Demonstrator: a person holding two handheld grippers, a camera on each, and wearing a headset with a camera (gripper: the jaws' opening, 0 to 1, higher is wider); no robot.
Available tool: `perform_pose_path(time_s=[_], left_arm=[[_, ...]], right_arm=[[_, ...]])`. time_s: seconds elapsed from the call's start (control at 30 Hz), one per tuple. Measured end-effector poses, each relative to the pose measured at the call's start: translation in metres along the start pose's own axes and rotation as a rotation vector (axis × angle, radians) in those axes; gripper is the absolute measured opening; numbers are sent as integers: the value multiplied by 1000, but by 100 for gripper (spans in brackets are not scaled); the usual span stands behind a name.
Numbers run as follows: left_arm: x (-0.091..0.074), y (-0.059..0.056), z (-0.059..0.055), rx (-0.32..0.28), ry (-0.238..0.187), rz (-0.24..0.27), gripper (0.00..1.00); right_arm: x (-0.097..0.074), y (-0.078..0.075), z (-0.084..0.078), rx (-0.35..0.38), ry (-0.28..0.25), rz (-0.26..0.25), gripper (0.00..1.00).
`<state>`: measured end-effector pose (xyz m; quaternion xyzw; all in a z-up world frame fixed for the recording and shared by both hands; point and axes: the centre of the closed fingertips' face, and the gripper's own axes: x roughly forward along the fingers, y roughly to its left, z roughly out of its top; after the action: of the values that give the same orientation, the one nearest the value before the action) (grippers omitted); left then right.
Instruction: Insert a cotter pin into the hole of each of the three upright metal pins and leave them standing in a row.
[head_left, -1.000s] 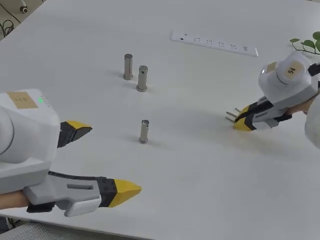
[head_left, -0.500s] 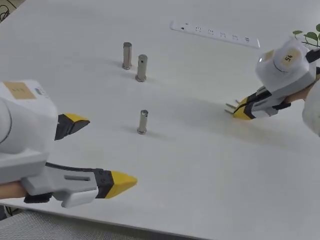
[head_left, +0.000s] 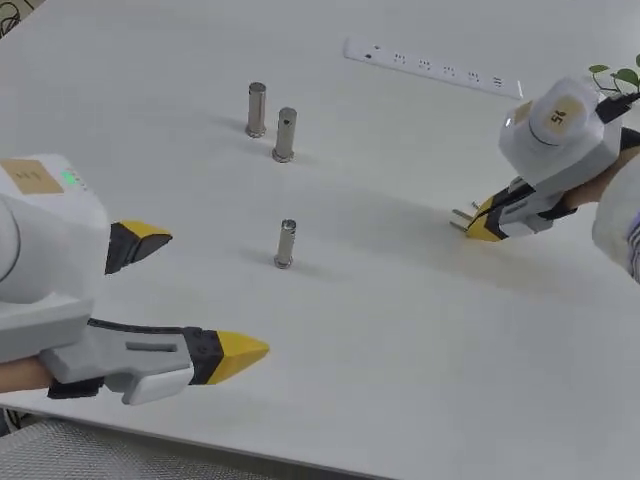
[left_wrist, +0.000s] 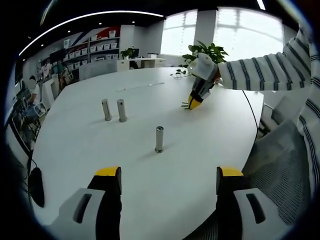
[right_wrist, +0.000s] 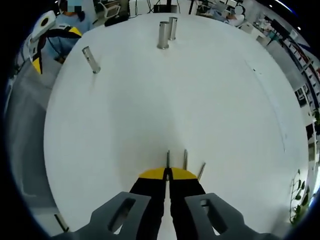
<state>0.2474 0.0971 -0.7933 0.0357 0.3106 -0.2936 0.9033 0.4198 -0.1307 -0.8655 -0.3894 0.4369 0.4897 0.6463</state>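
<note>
Three upright metal pins stand on the white table: two close together at the back and one alone nearer me. My left gripper is open at the near left, a hand's width short of the lone pin, with nothing between its jaws. My right gripper is low on the table at the right, shut. A thin cotter pin sticks out from between its yellow tips. Two more cotter pins fan out beside it, their ends hidden under the tips.
A white power strip lies at the back of the table. Green plant leaves show at the far right edge. The table's near edge runs just below my left gripper. A striped sleeve follows the right gripper.
The head camera has shifted a little. My left gripper has drifted slightly back and left, still open. The right gripper stays shut at the cotter pins.
</note>
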Motion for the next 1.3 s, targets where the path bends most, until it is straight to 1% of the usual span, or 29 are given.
perform_pose_path(time_s=[0.07, 0.17, 0.3, 0.43, 0.5, 0.63, 0.77, 0.93, 1.1, 1.13, 1.2, 1.3], left_arm=[[-1, 2, 1, -13, -5, 0, 77], [-1, 4, 2, -8, -6, 8, 76], [-2, 6, 1, -6, 1, 11, 76], [-2, 5, 1, -6, 4, 10, 75], [-2, 5, 2, -10, -1, 8, 75], [-2, 3, 3, -7, -2, 3, 75], [-2, 3, 3, -3, -3, 1, 74], [-1, 2, 4, -10, -7, -4, 74], [-2, 0, 2, -4, 1, -11, 72], [-2, 0, 3, -5, -1, -12, 72], [-3, -1, 3, -8, -2, -15, 72], [-3, -2, 3, -14, 1, -26, 71]], right_arm=[[0, 1, 0, -1, -4, -4, 2], [0, 2, 0, -22, 0, -13, 1], [0, 0, -1, -12, -2, -15, 1], [-1, 0, -1, 8, -21, -15, 1], [-1, 0, -2, 4, -25, -19, 2], [-2, 1, -4, -20, -9, -28, 2], [-4, 1, -4, -28, -11, -35, 1], [-7, 6, -7, -52, -2, -42, 1], [-8, 11, -7, -49, -12, -42, 1], [-8, 9, -7, -50, -14, -43, 1], [-10, 8, -6, -53, -19, -56, 1], [-16, 10, -6, -50, -31, -63, 1]])
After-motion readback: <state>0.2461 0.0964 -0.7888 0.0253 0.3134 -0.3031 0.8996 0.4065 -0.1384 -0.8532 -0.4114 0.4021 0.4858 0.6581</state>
